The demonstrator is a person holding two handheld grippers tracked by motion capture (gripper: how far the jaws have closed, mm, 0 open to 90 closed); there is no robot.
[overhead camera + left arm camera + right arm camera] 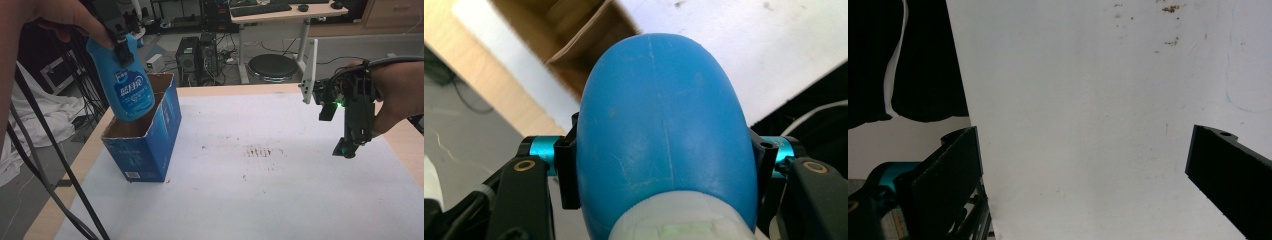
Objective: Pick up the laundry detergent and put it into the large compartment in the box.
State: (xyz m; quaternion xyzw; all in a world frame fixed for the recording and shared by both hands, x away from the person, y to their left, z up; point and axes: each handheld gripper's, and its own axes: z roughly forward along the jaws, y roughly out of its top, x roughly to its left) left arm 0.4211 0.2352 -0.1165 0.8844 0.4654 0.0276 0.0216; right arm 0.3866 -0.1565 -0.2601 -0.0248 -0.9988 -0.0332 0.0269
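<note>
Held the blue bottle (125, 82) tight near its top with the left gripper (121, 47), bottom end hanging just over the open blue box (150, 150) at nine o'clock, ready for dropping in. Kept the right gripper (350, 145) at three o'clock, wide open, holding nothing, out of the way.

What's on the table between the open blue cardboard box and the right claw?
Nothing but bare white table cover with faint reddish-brown stains, in the high view, between the open blue cardboard box and the right claw.
</note>
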